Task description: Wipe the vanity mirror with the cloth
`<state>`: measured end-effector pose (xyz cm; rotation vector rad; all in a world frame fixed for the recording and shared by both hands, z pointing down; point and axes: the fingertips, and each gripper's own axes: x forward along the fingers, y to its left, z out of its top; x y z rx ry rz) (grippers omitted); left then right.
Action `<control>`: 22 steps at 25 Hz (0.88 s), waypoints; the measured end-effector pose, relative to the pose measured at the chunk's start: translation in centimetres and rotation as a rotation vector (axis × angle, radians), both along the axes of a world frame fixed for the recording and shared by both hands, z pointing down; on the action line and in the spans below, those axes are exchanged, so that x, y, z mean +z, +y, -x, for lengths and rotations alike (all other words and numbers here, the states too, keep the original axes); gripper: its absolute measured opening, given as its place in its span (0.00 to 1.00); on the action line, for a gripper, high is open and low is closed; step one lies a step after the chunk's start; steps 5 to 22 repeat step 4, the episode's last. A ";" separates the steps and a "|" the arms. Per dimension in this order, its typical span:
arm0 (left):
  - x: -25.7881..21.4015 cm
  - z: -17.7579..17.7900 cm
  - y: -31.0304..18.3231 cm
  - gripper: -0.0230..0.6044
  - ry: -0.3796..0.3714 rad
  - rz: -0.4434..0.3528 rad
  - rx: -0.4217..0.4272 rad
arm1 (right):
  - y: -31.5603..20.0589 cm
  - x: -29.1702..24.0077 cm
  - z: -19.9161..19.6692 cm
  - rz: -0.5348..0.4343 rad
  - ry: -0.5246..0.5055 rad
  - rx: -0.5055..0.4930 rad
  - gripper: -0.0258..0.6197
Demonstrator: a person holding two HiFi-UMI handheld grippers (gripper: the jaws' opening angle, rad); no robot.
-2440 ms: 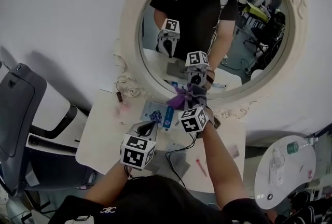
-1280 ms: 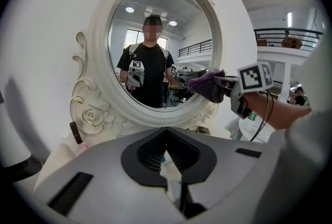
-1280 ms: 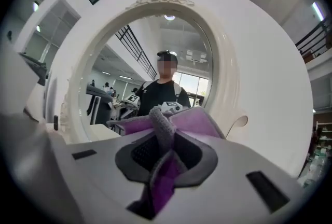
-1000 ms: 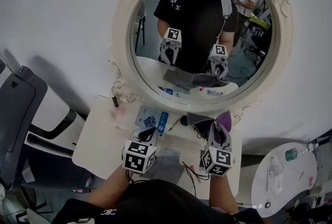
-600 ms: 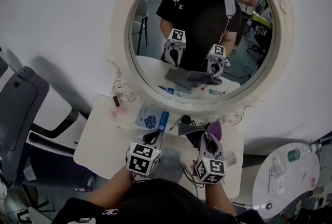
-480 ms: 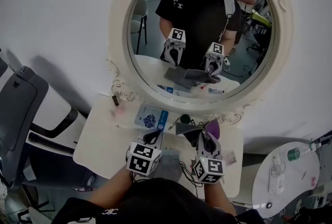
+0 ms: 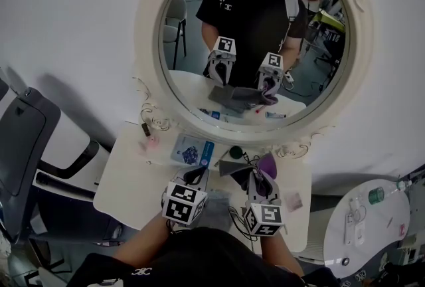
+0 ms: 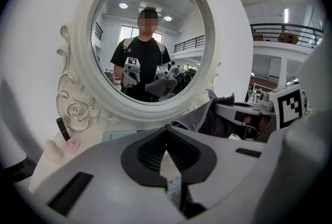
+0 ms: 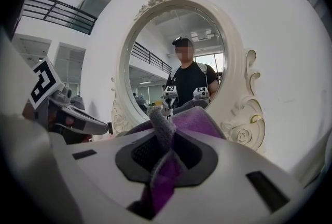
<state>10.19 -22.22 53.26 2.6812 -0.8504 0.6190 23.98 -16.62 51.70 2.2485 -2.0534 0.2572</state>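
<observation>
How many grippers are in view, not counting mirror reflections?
2. The left gripper, jaws shut on nothing, is below the mirror; the right gripper, beside it, grips the purple cloth.

White vanity table, top cluttered. Vanity mirror stands at its rear edge. Rear left: small dark tube, pink item. Centre: blue-and-white packet, blue tube just beside it, round green object. Front: grey fabric piece. Right: small pink packet.

Purple cloth before white-framed mirror
</observation>
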 end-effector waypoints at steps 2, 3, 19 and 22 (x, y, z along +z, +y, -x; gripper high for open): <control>0.1 -0.1 0.0 0.04 -0.002 0.001 0.002 | -0.1 0.1 0.1 0.006 0.007 -0.005 0.12; 0.1 -0.1 -0.1 0.04 -0.003 0.001 0.003 | -0.1 0.2 0.1 0.009 0.011 -0.007 0.12; 0.1 -0.2 -0.1 0.04 -0.004 0.001 0.004 | -0.1 0.2 0.1 0.012 0.015 -0.008 0.12; 0.1 -0.2 -0.1 0.04 -0.004 0.001 0.004 | -0.1 0.2 0.1 0.012 0.015 -0.008 0.12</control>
